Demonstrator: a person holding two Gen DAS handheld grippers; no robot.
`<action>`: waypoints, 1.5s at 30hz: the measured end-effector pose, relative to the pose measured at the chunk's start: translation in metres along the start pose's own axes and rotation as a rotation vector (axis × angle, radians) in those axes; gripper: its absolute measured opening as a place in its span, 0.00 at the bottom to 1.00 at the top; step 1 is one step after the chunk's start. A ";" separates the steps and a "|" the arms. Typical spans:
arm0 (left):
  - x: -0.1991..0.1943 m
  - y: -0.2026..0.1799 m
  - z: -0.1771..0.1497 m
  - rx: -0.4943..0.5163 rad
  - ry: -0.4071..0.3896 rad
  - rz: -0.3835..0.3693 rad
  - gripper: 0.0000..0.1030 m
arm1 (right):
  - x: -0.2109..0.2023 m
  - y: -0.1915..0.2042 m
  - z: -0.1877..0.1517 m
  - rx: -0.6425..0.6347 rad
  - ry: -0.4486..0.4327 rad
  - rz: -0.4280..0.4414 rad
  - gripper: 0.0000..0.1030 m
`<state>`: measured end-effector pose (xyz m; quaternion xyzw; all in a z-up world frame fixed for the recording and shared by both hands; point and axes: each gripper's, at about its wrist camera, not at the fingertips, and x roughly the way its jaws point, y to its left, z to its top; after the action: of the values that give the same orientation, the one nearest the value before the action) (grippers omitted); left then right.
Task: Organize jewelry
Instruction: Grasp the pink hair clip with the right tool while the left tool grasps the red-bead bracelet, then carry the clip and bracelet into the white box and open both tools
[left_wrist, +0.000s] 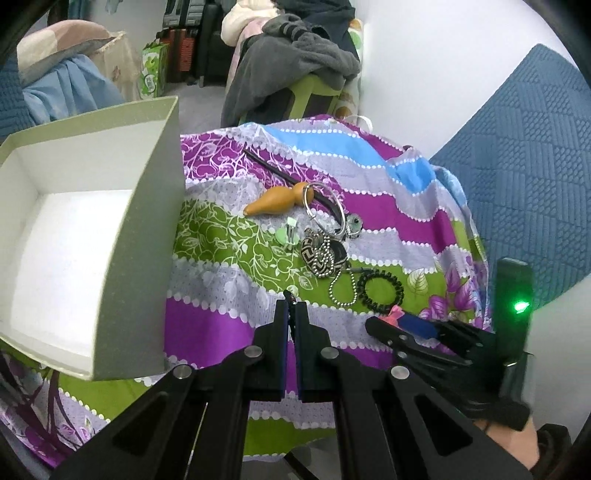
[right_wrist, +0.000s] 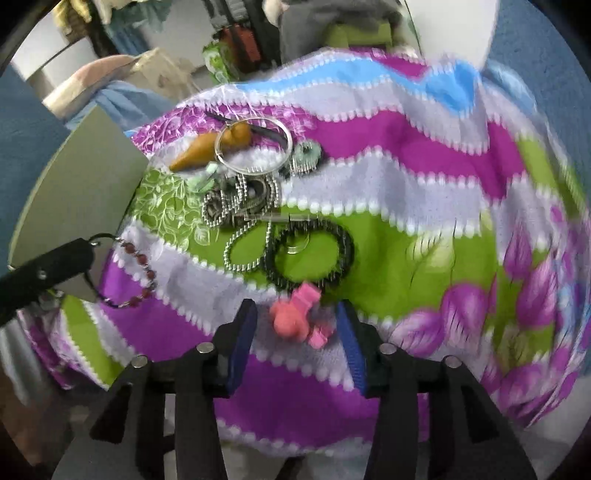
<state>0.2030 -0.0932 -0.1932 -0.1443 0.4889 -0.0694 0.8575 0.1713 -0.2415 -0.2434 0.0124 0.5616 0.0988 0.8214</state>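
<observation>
My left gripper (left_wrist: 292, 304) is shut on a dark red beaded bracelet (right_wrist: 142, 271), which hangs from its tips in the right wrist view, just right of the open grey-green box (left_wrist: 144, 236). My right gripper (right_wrist: 295, 325) is open, its fingers either side of a pink hair clip (right_wrist: 295, 319) lying on the patterned cloth (left_wrist: 399, 206); it also shows in the left wrist view (left_wrist: 397, 317). Further back lie a black coil hair tie (right_wrist: 308, 254), a ball chain (right_wrist: 245, 253), a silver bangle (right_wrist: 255, 146), a patterned pendant (left_wrist: 323, 256) and an orange gourd charm (left_wrist: 280, 199).
The box has a white inside (left_wrist: 66, 251) and stands at the cloth's left edge. A black stick (left_wrist: 273, 168) lies behind the gourd. Blue quilted fabric (left_wrist: 524, 155) lies to the right; piled clothes (left_wrist: 295, 55) and a green bag (left_wrist: 153, 70) are beyond.
</observation>
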 end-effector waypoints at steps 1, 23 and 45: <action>-0.002 0.000 0.001 0.000 -0.003 -0.002 0.01 | 0.002 0.002 0.000 -0.019 0.002 -0.021 0.22; -0.150 0.004 0.060 0.027 -0.123 -0.076 0.01 | -0.163 0.061 0.053 0.003 -0.191 -0.028 0.22; -0.255 0.121 0.107 0.066 -0.236 0.022 0.01 | -0.236 0.192 0.115 -0.055 -0.432 -0.079 0.22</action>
<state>0.1618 0.1075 0.0287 -0.1180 0.3835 -0.0584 0.9141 0.1662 -0.0845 0.0415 -0.0111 0.3698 0.0770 0.9259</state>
